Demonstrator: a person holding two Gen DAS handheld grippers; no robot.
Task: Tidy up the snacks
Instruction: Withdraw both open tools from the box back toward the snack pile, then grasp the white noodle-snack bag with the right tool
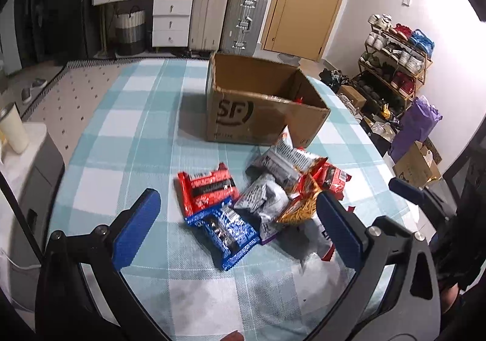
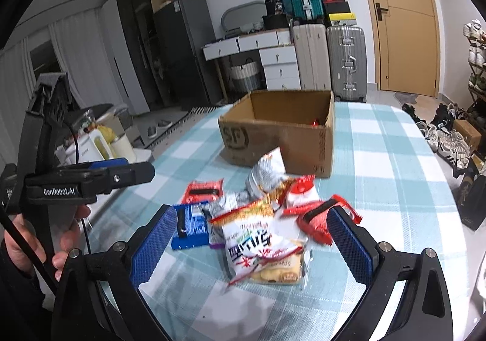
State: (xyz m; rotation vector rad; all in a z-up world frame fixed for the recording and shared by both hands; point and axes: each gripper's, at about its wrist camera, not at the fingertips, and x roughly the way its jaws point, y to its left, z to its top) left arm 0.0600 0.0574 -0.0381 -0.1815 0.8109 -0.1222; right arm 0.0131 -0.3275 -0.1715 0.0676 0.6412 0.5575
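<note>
A pile of snack packets lies on the checked table in front of an open cardboard box (image 1: 261, 116) (image 2: 273, 134). In the left wrist view my left gripper (image 1: 237, 195) is open above a red packet (image 1: 206, 189), a blue packet (image 1: 224, 231) and silver bags (image 1: 267, 198), touching none. My right gripper (image 2: 252, 213) also stands wide open, hovering over a white biscuit bag (image 2: 264, 253) with a red packet (image 2: 316, 216) by its right finger. Nothing is held. Something red (image 2: 314, 121) shows inside the box.
The teal checked tablecloth (image 1: 136, 134) covers the table, whose edge runs along the left and right. A side cabinet with a cream cup (image 1: 13, 131) stands to the left. Suitcases (image 1: 243, 22), white drawers, a door and a shoe rack (image 1: 395, 67) line the room behind.
</note>
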